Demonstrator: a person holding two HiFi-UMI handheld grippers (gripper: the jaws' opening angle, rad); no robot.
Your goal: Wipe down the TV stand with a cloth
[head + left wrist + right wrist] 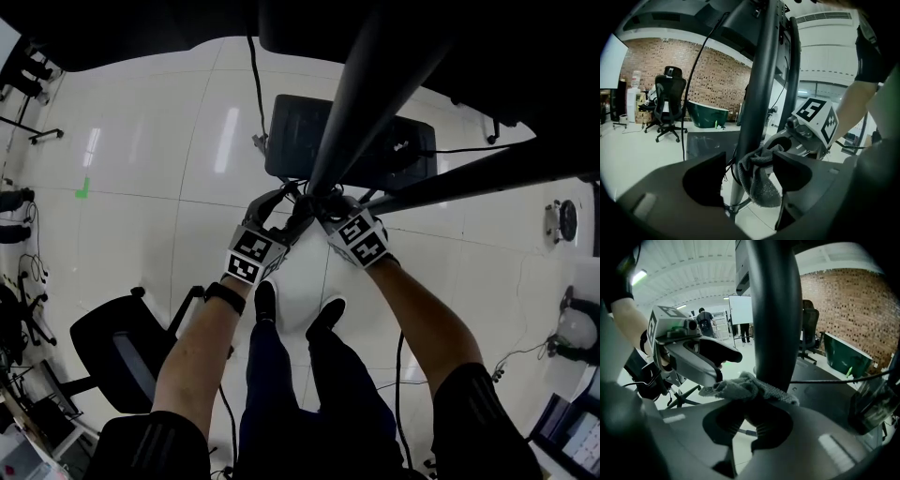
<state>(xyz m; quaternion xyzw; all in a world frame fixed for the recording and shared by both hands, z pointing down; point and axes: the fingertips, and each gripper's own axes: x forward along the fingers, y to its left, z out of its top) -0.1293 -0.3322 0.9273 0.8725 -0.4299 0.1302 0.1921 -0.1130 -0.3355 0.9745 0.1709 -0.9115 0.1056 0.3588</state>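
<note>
The TV stand's black pole point(375, 94) rises from a dark base plate point(295, 131) on the white floor. Both grippers meet low on the pole. My right gripper point(323, 208) is shut on a grey cloth point(745, 387), which is bunched against the pole point(776, 310). In the left gripper view the cloth point(759, 180) hangs beside the pole point(759, 84), and the right gripper's marker cube point(815, 117) sits just behind it. My left gripper point(749, 176) is open, with one jaw on each side of the pole and cloth. From the head view, the left gripper point(279, 214) is left of the pole.
A black office chair point(112, 347) stands at my lower left, and my feet point(267, 300) are just behind the base. Cables trail over the floor point(253, 84). Another chair point(670, 103) and a green tub point(708, 115) stand by the brick wall. A whiteboard point(740, 309) and people are far off.
</note>
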